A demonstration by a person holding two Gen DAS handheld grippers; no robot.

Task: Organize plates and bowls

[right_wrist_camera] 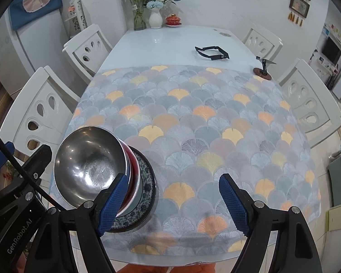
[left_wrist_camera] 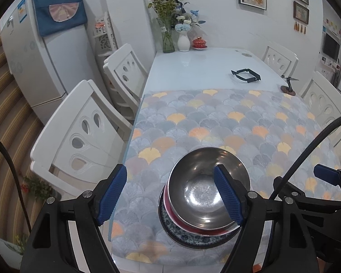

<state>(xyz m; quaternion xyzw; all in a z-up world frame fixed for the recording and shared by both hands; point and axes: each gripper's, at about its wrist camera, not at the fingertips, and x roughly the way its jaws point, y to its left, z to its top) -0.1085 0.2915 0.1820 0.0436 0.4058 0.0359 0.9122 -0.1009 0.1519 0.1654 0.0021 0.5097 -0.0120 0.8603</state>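
Left hand-held gripper (left_wrist_camera: 170, 193) wide open, empty | right hand-held gripper (right_wrist_camera: 174, 203) wide open, empty

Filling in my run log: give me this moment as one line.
stack: shiny steel bowl on red bowl on blue-patterned plate | left gripper: open | right gripper: open

**Two wrist cameras angled down over one table**

The left wrist view looks steeply down past its own blue fingers (left_wrist_camera: 227, 195) onto the stacked steel bowl (left_wrist_camera: 208, 187), close below. The right wrist view sits beside it, facing the same way, with the bowl (right_wrist_camera: 91, 166) at lower left. Both share the patterned tablecloth (left_wrist_camera: 238, 122), white table (right_wrist_camera: 161, 43), chairs and far wall.
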